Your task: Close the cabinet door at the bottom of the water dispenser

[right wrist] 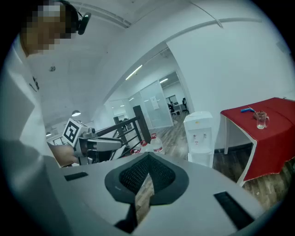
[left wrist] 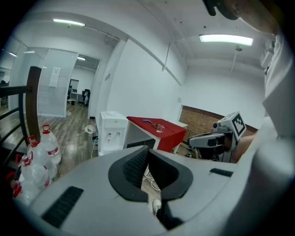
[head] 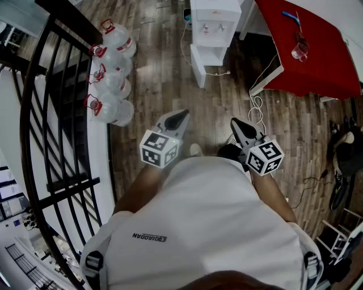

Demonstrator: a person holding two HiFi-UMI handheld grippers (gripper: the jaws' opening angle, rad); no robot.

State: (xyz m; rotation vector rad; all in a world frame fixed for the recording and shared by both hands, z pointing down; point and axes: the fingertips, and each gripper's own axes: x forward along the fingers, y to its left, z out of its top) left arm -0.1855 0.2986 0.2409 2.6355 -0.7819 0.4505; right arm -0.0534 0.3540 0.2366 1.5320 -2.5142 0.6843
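Fingers of my left gripper [head: 182, 115] are pinched together on nothing. Right gripper [head: 236, 124] is the same, closed and empty. I hold both out front, tipped slightly down, well apart from the target. Water dispenser [head: 214, 25] stands ahead on the wood floor [head: 283, 122], just beside the red worktop [head: 317, 56]. Its bottom cabinet door [head: 198, 67] hangs open toward me. Water bottles [head: 113, 79] sit off left.

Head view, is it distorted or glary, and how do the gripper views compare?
Head view: fisheye bows the railing, no glare. Left gripper view: black round vignette, ceiling light blown out. Right gripper view: same vignette, same fisheye bending.
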